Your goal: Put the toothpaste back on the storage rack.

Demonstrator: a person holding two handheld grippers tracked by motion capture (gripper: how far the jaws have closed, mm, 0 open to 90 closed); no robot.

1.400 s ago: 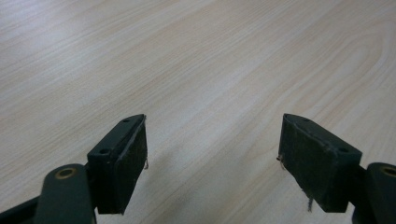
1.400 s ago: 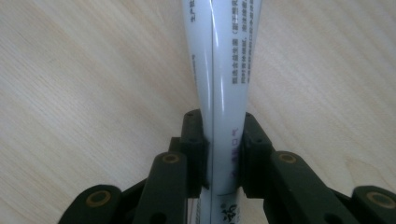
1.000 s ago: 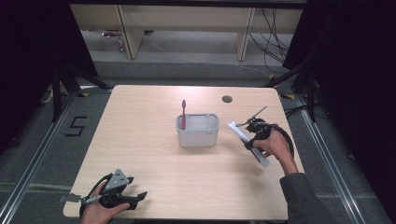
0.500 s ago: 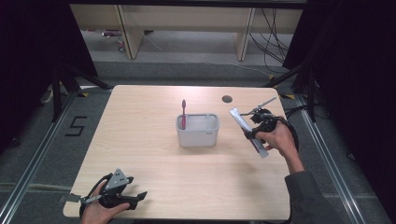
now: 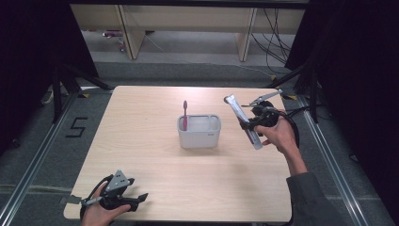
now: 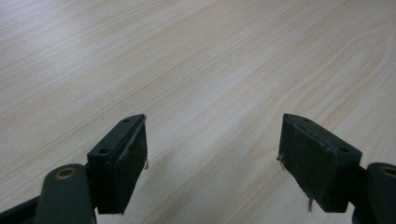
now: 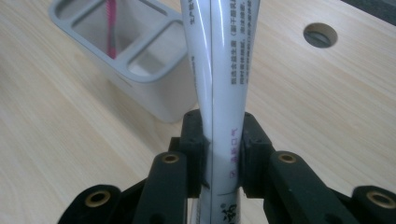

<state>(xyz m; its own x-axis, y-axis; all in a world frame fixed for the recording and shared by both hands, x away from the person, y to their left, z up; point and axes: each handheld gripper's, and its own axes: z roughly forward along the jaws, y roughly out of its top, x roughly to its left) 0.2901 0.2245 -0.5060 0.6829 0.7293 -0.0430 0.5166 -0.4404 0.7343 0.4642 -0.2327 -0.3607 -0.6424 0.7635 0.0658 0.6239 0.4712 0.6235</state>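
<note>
At the near left corner of the table (image 5: pixel 141 113), the left gripper (image 5: pixel 123 200) rests low in the person's left hand (image 5: pixel 96 213), close to the front edge. In the left gripper view its two black jaws stand wide apart with nothing between them, just bare pale wood grain beneath.

Toward the middle of the table stands a grey holder (image 5: pixel 199 131), a small rectangular caddy split into compartments. A pink toothbrush (image 5: pixel 185 114) stands upright in its left compartment (head up, above the rim); the right gripper view shows the same brush (image 7: pixel 111 28) in the compartment farthest from that camera, and the nearer compartments of the holder (image 7: pixel 140 60) look empty.

To the right of the holder, and clear of it, the right gripper (image 5: pixel 249 126) is held above the table in the person's right hand (image 5: pixel 278 134). Its jaws are closed tight on a white toothpaste tube (image 5: pixel 243 121), gripping it near its lower part. The tube is tilted, its flat crimped end pointing up and to the left, toward the holder's side, while its lower end hangs below the hand. In the right gripper view the tube (image 7: pixel 224 70) rises straight from between the pinching jaws, printed text running along it. A round hole (image 7: pixel 320 34) in the tabletop lies beyond it to the right.
</note>
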